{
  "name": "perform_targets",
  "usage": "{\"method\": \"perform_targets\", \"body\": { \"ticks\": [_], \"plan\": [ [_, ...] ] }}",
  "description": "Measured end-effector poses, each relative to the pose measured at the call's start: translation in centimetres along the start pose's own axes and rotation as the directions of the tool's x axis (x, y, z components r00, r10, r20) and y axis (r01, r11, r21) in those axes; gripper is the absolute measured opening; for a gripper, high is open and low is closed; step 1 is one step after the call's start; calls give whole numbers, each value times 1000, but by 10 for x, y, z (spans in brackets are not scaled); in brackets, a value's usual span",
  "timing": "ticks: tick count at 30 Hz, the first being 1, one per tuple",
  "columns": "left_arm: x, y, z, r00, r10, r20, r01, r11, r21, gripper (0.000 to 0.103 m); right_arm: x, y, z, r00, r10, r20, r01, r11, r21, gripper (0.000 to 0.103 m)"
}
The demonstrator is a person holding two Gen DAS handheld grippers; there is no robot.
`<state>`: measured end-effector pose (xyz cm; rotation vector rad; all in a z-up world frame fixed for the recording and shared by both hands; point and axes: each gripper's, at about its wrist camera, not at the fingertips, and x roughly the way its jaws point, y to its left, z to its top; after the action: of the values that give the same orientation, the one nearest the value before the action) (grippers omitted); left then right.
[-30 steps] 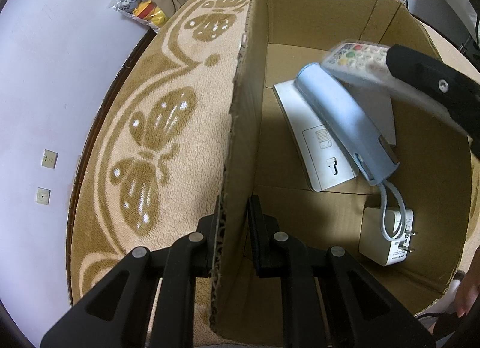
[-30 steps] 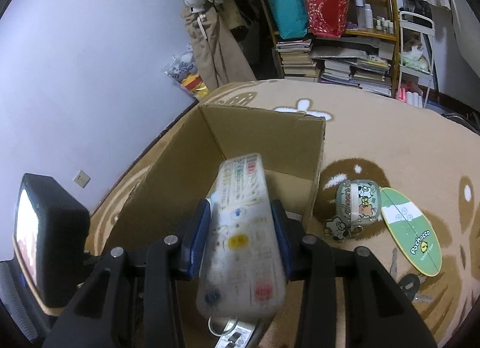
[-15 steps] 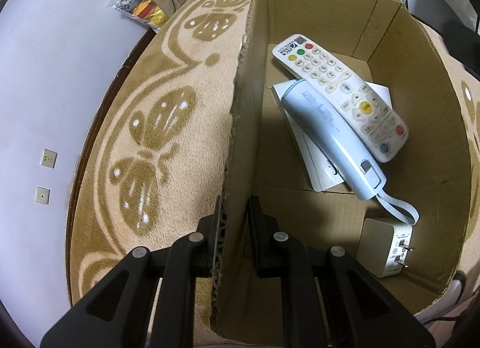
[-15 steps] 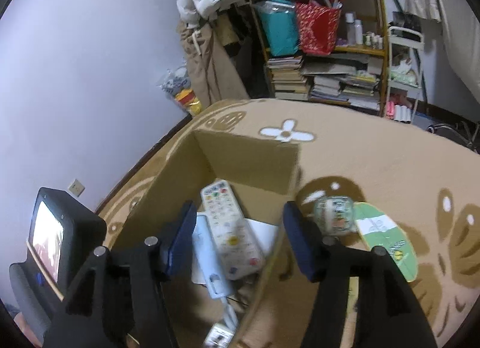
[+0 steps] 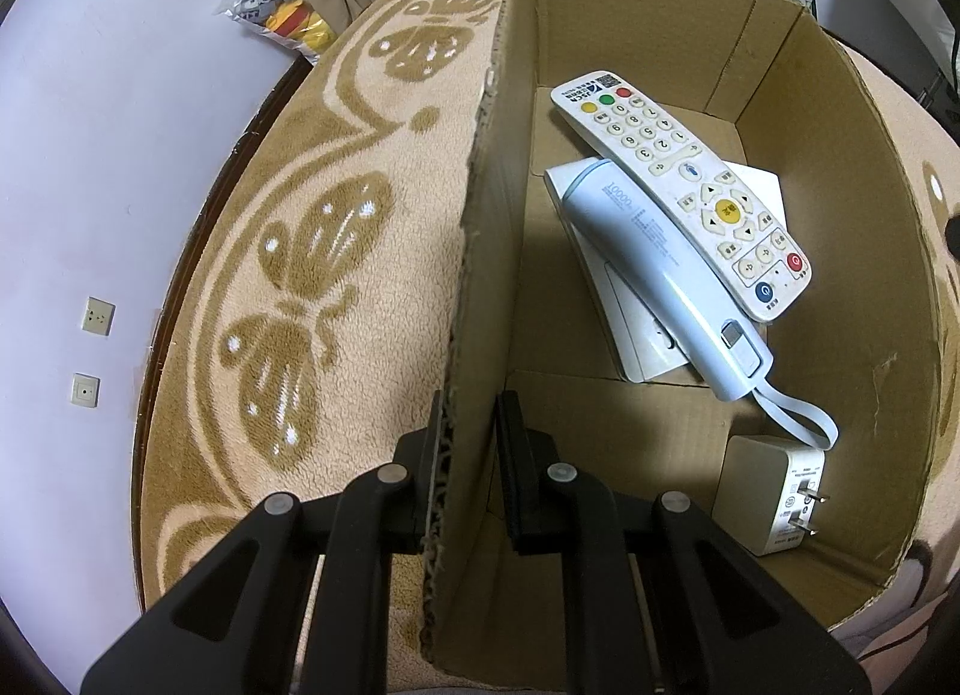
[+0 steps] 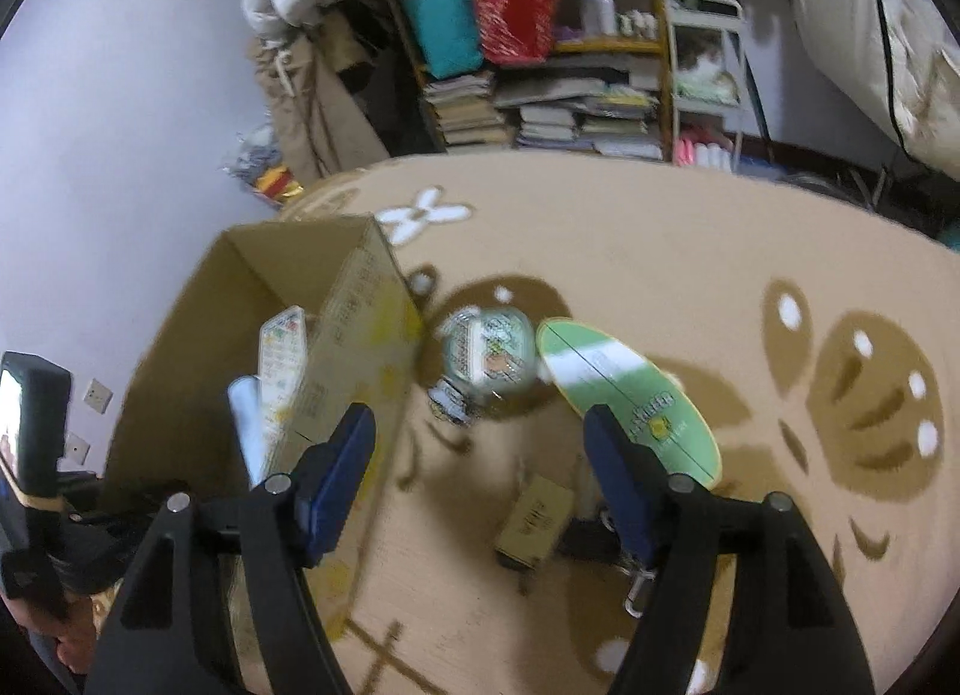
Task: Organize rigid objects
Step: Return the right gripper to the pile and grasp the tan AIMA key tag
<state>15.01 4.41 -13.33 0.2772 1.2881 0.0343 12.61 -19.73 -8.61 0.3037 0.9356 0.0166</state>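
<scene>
Tan patterned rug [image 6: 630,251], cluttered shelves behind. Left gripper [image 5: 468,443] pinches the near wall of the cardboard box [image 5: 840,227], lower centre of frame. Inside the box: remote [image 5: 678,185] lying on a pale blue power bank [image 5: 666,281], plus a charger [image 5: 768,491] at lower right. Right gripper [image 6: 480,449] hangs with fingers spread wide, holding nothing. Left to do, by my reading: round tin [image 6: 489,350], green oval card [image 6: 624,389], small brown box [image 6: 534,521], all on the rug right of the box.
</scene>
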Motion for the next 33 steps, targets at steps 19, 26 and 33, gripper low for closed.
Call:
{"method": "perform_targets", "body": {
  "ticks": [19,26,33],
  "plan": [
    [0,0,0,1000,2,0,-2,1000,1,13,50,-18,-30,970,65,-233,-45,995,91,65],
    [0,0,0,1000,3,0,-3,1000,2,13,55,-26,-31,969,68,-239,-36,990,134,63],
    [0,0,0,1000,2,0,-2,1000,1,13,63,-29,-32,963,29,-269,4,993,121,61]
  ]
}}
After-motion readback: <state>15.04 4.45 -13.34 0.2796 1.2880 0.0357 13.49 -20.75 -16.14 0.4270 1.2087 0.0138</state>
